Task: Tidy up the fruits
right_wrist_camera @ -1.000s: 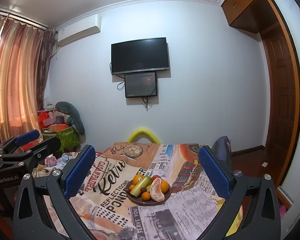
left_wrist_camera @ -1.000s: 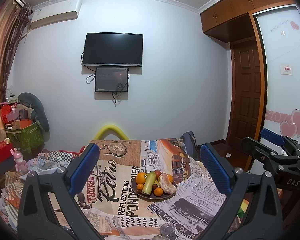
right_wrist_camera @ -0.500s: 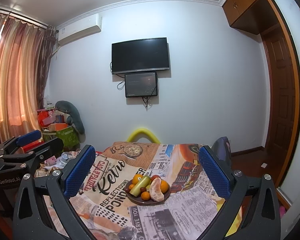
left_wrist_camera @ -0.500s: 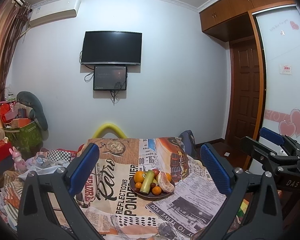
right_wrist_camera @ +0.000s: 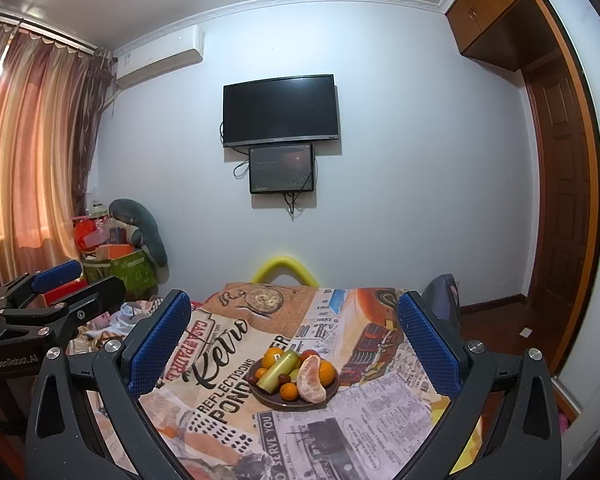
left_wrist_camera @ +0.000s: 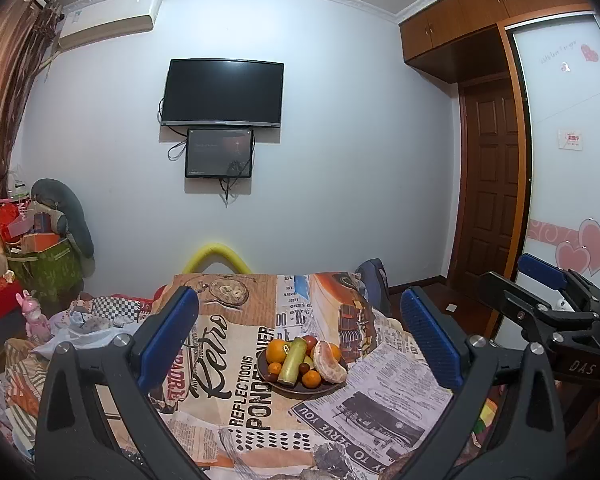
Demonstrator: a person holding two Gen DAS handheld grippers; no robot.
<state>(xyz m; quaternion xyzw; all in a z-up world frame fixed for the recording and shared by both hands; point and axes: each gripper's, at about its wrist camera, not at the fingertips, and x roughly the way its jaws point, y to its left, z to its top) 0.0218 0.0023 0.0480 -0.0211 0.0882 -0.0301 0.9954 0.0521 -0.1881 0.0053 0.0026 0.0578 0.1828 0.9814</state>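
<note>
Both our left claw [left_wrist_camera: 300, 340] and right claw [right_wrist_camera: 294, 344] gape empty; grabbing into the heaped plate [right_wrist_camera: 272, 399] could roll the peeled orange [right_wrist_camera: 310, 380] off.

We see even, soft indoor light on the pale wall [left_wrist_camera: 340, 184], with warm orange daylight glowing through the curtain [right_wrist_camera: 32, 152] at nine o'clock. Both screens cast faint shadows below them. Fisheye bending curves the ceiling line and door frame; dark vignetting fills the corners. Focus is sharp throughout.
</note>
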